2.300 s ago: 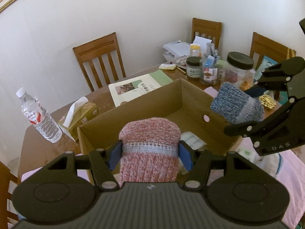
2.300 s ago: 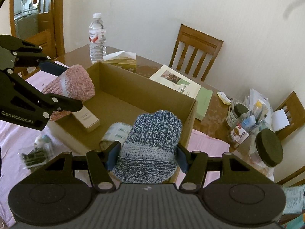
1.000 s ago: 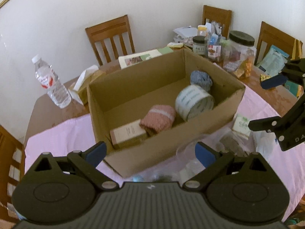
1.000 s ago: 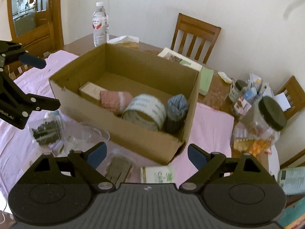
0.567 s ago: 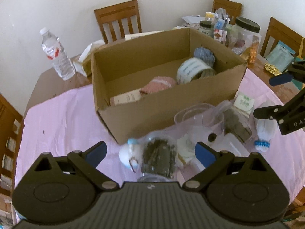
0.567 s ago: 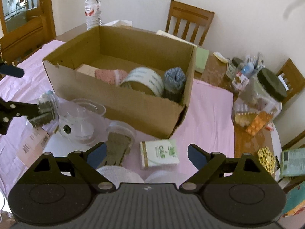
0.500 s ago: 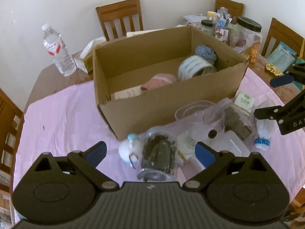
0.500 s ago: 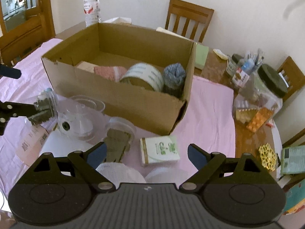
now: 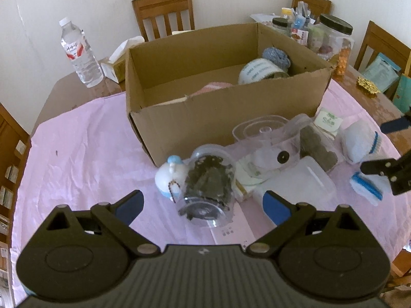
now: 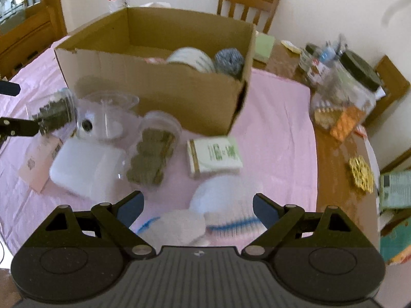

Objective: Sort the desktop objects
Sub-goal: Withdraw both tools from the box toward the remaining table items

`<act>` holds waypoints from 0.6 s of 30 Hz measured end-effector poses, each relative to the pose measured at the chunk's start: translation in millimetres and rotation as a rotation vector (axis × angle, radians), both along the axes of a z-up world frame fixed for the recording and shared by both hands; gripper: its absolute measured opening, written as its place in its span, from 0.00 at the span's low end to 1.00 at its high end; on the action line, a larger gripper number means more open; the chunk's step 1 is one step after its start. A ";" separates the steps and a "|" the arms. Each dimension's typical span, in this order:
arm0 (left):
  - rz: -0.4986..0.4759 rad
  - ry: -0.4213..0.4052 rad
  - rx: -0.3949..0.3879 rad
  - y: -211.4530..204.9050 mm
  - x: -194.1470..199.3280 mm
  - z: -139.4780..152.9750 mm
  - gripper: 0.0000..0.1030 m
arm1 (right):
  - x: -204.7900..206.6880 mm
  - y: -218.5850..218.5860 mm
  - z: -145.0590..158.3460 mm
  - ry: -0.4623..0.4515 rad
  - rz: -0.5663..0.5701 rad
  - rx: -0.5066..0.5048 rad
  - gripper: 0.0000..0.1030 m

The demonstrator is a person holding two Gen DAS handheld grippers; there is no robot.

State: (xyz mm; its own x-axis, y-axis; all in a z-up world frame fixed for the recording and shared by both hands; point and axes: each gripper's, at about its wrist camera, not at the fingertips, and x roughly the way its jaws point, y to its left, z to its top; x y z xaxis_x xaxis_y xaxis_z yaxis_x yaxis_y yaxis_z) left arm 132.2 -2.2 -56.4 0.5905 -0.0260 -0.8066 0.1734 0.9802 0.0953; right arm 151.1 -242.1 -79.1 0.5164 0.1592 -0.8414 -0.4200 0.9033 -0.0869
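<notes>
- Fingers of my left gripper (image 9: 203, 205) gape empty above a tipped jar of dried leaves (image 9: 208, 184) on the bench.
- My right gripper (image 10: 198, 205), also wide and empty, hovers over white brushes (image 10: 218, 205).
- Risk: the round jar may roll against the cardboard box (image 9: 226, 118) if nudged.

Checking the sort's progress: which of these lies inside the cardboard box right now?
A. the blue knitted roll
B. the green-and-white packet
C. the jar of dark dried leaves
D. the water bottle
A: the blue knitted roll sits in the cardboard box at its far right corner, beside the roll of printed tape; the other three lie outside it on the table.
</notes>
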 end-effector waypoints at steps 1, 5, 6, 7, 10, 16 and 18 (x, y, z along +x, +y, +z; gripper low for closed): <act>0.001 0.002 -0.002 -0.3 -1.0 -1.0 0.96 | -3.0 -2.5 -1.9 0.006 -0.006 -0.001 0.92; -0.011 0.009 -0.002 -4.1 -5.6 -4.2 0.96 | -14.0 -11.5 -8.4 0.030 -0.030 0.013 0.92; -0.014 0.008 0.002 -5.0 -6.6 -5.0 0.96 | -16.9 -13.2 -9.6 0.034 -0.036 0.019 0.92; -0.016 0.009 0.006 -6.2 -7.7 -5.8 0.96 | -19.4 -14.5 -10.7 0.038 -0.042 0.023 0.92; -0.012 0.020 0.003 -7.6 -11.3 -9.2 0.96 | -25.8 -18.3 -14.6 0.052 -0.057 0.043 0.92; 0.020 0.054 -0.002 -8.4 -18.7 -20.8 0.96 | -36.9 -19.5 -26.7 0.086 -0.065 0.064 0.92; 0.037 0.062 -0.002 -7.6 -20.8 -24.9 0.96 | -39.0 -17.6 -31.0 0.095 -0.064 0.064 0.92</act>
